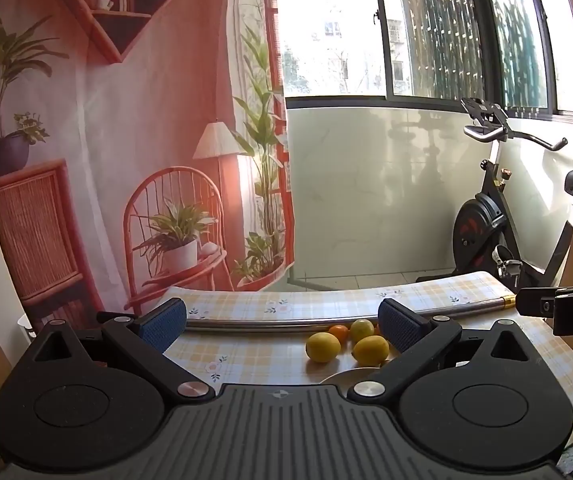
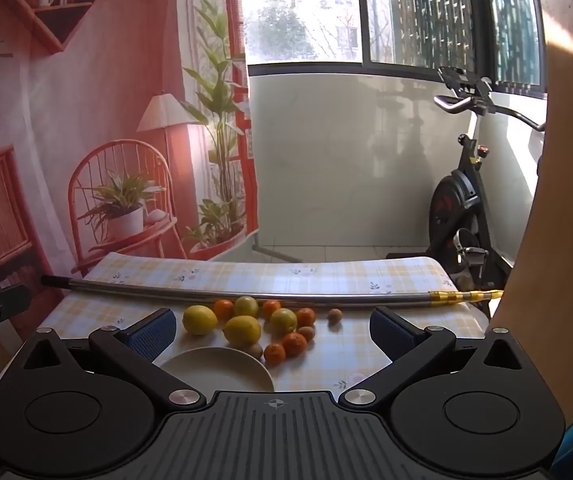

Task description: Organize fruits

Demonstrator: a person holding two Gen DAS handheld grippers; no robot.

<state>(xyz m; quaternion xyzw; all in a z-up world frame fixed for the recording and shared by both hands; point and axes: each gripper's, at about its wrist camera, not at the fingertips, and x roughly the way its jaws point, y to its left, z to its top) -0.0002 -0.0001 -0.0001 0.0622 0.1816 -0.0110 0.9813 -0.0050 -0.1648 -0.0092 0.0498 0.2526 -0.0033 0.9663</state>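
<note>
Where the room backs the scene, a printed backdrop point(image 2: 98, 112) w/ painted chair, lamp & plants hangs on the left, a window point(image 2: 406, 12) sits above a white wall, and an exercise bike point(image 2: 458, 200) stands far right. Below that, the table point(image 2: 366, 364) w/ yellow checked floral cloth fills the mid-ground. A long metal rod point(image 2: 246, 294) lies across it side to side, gold-banded at its right end, just behind the fruit.

Both grippers hover above the near edge, apart from everything. Left gripper point(image 1: 282, 326): jaws spread wide, nothing between the blue pads. Right gripper point(image 2: 272, 330): same, jaws wide apart, empty; the left unit's black tip shows at far left of the right wrist view.

White plate point(image 2: 206, 368) sits near the front edge, partly hidden by the right gripper body; the part in view holds nothing. A kiwi point(image 2: 254, 350) lies just beside its far rim.

Fruit is all on the cloth, clustered between plate & rod: lemons point(image 2: 241, 330) at left & centre, oranges point(image 2: 294, 344) mixed in toward the right, another kiwi point(image 2: 335, 315) alone at the right, slightly apart from the group. In the left wrist view only a few lemons & 1 orange show past the right finger.
</note>
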